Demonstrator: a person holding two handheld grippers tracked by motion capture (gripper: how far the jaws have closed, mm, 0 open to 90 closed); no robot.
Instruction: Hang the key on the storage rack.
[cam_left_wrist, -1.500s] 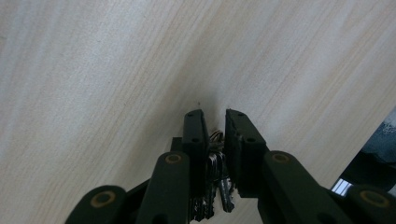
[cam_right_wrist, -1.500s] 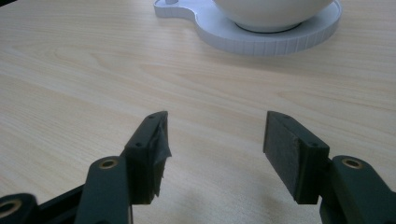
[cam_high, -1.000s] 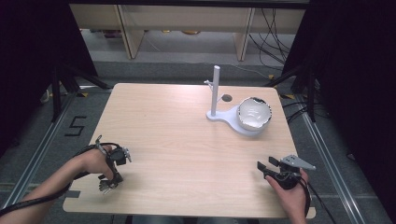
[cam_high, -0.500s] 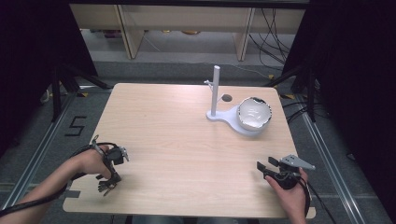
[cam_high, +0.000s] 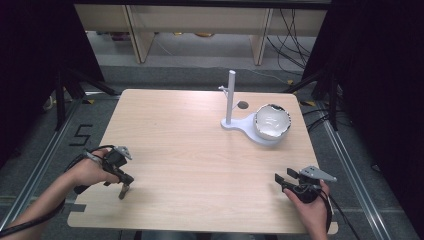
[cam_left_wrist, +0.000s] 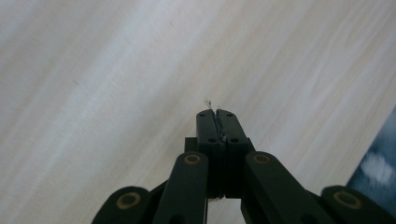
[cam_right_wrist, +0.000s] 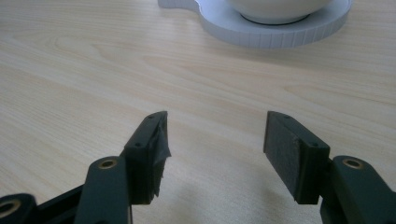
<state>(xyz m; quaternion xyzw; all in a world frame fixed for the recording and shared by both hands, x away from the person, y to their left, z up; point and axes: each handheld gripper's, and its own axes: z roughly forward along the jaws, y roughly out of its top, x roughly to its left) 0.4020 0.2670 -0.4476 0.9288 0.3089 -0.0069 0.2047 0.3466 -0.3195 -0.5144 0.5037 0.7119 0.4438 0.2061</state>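
A white bowl (cam_high: 272, 121) rests on the round base of a white stand (cam_high: 238, 124) with an upright post (cam_high: 231, 95), at the table's far right. In the right gripper view the bowl's underside (cam_right_wrist: 275, 10) and the stand's base (cam_right_wrist: 261, 33) lie ahead. My right gripper (cam_high: 281, 180) is low over the near right of the table, open with nothing between its jaws (cam_right_wrist: 215, 140). My left gripper (cam_high: 124, 191) points down at the wood near the front left edge, shut on nothing (cam_left_wrist: 216, 114).
The light wooden table (cam_high: 185, 145) has a small dark hole (cam_high: 243, 105) behind the stand. Its front edge runs just under both hands. Shelving (cam_high: 200, 20) and cables lie on the floor beyond the far edge.
My left gripper has tipped downward and shifted a little toward the table's front. The right gripper has stayed in place.
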